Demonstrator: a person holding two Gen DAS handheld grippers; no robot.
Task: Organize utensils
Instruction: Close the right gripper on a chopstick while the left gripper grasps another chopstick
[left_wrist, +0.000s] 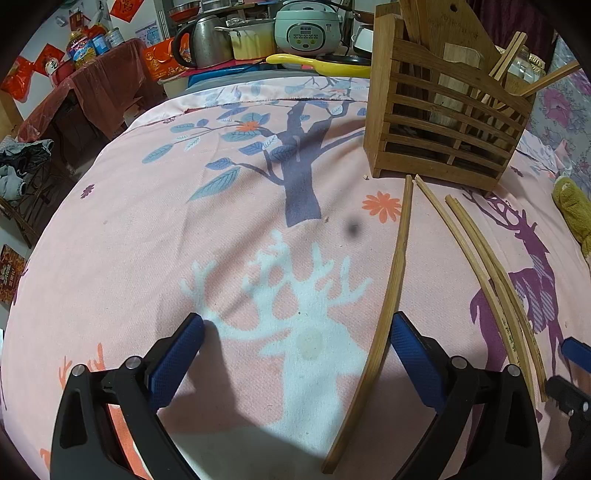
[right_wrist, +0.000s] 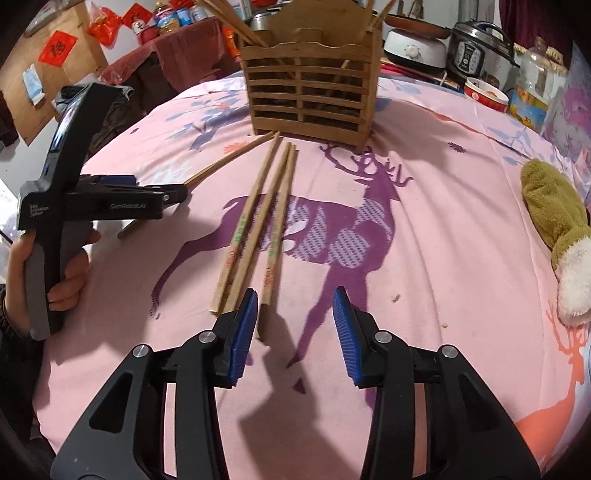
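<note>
A slatted bamboo utensil holder (left_wrist: 443, 122) stands on the pink deer-print cloth (left_wrist: 221, 229) with chopsticks and a wooden spatula in it; it also shows in the right wrist view (right_wrist: 310, 92). Several loose bamboo chopsticks lie in front of it. One chopstick (left_wrist: 388, 306) lies between the fingers of my open left gripper (left_wrist: 297, 354), close to the right finger. Three chopsticks (right_wrist: 258, 225) lie ahead of my open right gripper (right_wrist: 295, 328), their near ends by its left finger. My left gripper also shows in the right wrist view (right_wrist: 173, 195), with the single chopstick (right_wrist: 229, 158) beyond it.
A plush toy (right_wrist: 554, 229) lies at the right of the cloth. Behind the table are a rice cooker (left_wrist: 306, 29), a kettle (left_wrist: 207, 40), a pot, a yellow ladle (left_wrist: 317, 62), a pressure cooker (right_wrist: 476, 48) and a jar.
</note>
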